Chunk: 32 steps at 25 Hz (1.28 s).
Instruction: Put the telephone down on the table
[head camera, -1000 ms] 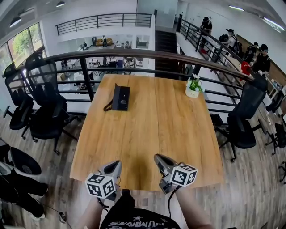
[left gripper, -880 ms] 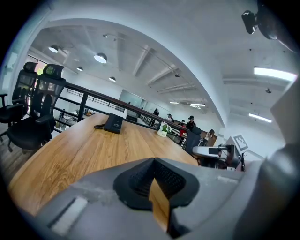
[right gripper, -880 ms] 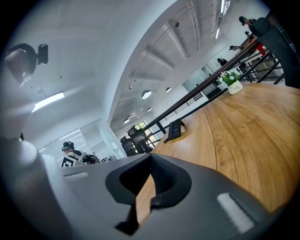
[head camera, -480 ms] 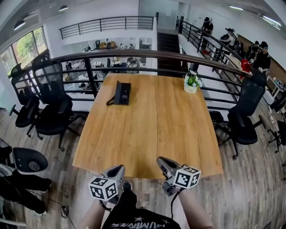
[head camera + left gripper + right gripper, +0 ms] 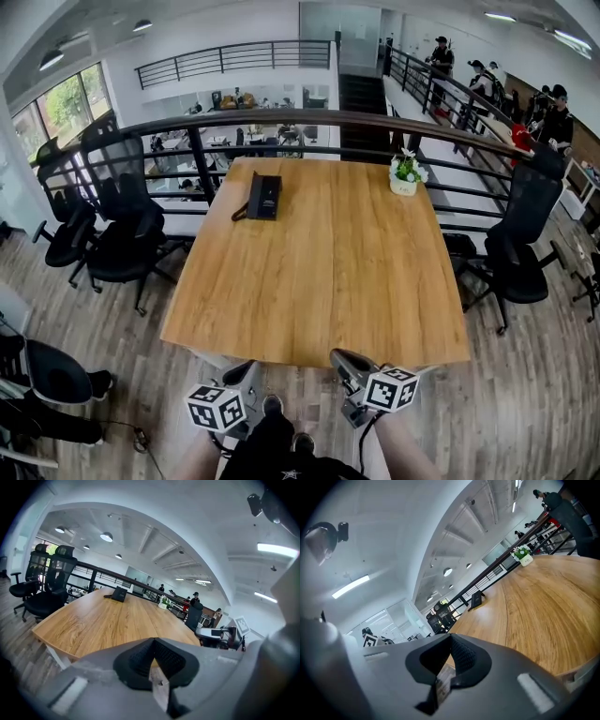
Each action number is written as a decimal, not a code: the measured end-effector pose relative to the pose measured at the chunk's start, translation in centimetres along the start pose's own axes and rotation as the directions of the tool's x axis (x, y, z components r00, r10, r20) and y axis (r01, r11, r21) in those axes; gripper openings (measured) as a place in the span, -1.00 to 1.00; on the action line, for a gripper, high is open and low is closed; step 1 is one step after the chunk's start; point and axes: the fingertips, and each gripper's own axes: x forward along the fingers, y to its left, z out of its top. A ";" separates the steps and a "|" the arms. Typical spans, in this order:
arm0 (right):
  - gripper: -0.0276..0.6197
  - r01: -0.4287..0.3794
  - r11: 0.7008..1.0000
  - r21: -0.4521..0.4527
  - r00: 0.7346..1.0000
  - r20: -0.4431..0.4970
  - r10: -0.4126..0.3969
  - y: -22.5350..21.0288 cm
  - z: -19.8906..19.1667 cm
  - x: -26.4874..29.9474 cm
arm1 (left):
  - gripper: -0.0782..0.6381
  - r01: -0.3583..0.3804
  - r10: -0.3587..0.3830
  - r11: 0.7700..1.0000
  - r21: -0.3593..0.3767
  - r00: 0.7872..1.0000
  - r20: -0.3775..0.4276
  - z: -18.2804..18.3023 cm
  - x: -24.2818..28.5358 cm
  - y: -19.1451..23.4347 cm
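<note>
The black telephone (image 5: pixel 263 197) lies flat on the far left part of the wooden table (image 5: pixel 319 281), its cord curling off its left side. It shows small and distant in the left gripper view (image 5: pixel 119 594) and in the right gripper view (image 5: pixel 476 600). My left gripper (image 5: pixel 246 373) and right gripper (image 5: pixel 342 359) hang side by side just off the table's near edge, both pointing at the table. Each has its jaws shut with nothing between them, as seen in the left gripper's (image 5: pixel 154 660) and the right gripper's (image 5: pixel 449 660) own views. Neither is close to the telephone.
A small potted plant (image 5: pixel 405 174) stands at the table's far right corner. Black office chairs (image 5: pixel 122 225) crowd the left side, and another chair (image 5: pixel 520 244) stands on the right. A curved metal railing (image 5: pixel 309 117) runs behind the table. People stand far off at the right.
Both grippers have drawn back together from over the table's near edge to just off it, and the table now sits farther away. The telephone has not moved.
</note>
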 end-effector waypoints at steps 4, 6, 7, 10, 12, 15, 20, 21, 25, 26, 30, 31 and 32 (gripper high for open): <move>-0.92 -0.011 1.000 0.004 1.000 -0.006 0.011 0.5 -0.7 -0.4 | -0.78 -0.004 0.004 1.000 -0.004 1.000 -0.018 -1.6 -1.1 -0.5; -0.92 -0.013 1.000 0.002 1.000 -0.006 0.013 0.6 -0.8 -0.4 | -0.78 -0.010 0.010 1.000 -0.015 1.000 -0.021 -2.2 -1.5 -0.2; -0.92 -0.013 1.000 0.000 1.000 -0.006 0.013 0.6 -0.9 -0.3 | -0.77 -0.013 0.013 1.000 -0.020 1.000 -0.020 -2.4 -1.6 -0.1; -0.92 -0.010 1.000 -0.011 1.000 -0.011 0.010 0.7 -1.0 -0.2 | -0.77 -0.010 0.010 1.000 -0.026 1.000 -0.012 -2.5 -1.9 0.2; -0.92 -0.004 1.000 -0.016 1.000 -0.015 0.004 0.9 -1.3 -0.4 | -0.78 -0.003 0.003 1.000 -0.022 1.000 -0.011 -2.6 -2.1 0.1; -0.92 0.003 1.000 -0.018 1.000 -0.014 -0.004 1.6 -1.8 -0.5 | -0.78 0.006 -0.006 1.000 -0.015 1.000 -0.005 -2.6 -2.9 0.3; -0.92 0.018 1.000 -0.025 1.000 -0.016 -0.018 3.7 -3.6 -1.0 | -0.78 0.021 -0.021 0.999 -0.026 1.000 0.015 -3.0 -5.4 0.4; -0.92 0.019 0.999 -0.029 1.000 -0.018 -0.020 4.2 -4.1 -1.2 | -0.78 0.023 -0.022 0.999 -0.031 1.000 0.019 -3.3 -6.0 0.4; -0.92 0.030 0.999 -0.021 1.000 -0.005 -0.031 6.3 -5.7 -2.5 | -0.78 0.041 -0.040 0.998 -0.043 0.999 0.017 -4.6 -8.3 -0.1; -0.92 0.033 0.999 -0.018 0.999 -0.001 -0.033 6.8 -6.0 -2.9 | -0.77 0.047 -0.047 0.998 -0.041 0.999 0.014 -5.0 -8.9 -0.4; -0.92 0.050 0.998 -0.025 0.999 0.011 -0.050 8.6 -7.2 -4.7 | -0.78 0.067 -0.067 0.997 -0.033 0.998 0.008 -6.2 -11.1 -1.1; -0.92 0.054 0.998 -0.026 0.998 0.018 -0.053 9.1 -7.5 -5.1 | -0.78 0.071 -0.071 0.997 -0.030 0.997 0.010 -6.3 -11.7 -1.1; -0.92 0.057 0.998 -0.026 0.998 0.024 -0.056 9.5 -7.7 -5.4 | -0.78 0.075 -0.074 0.997 -0.026 0.997 0.012 -6.4 -12.2 -1.2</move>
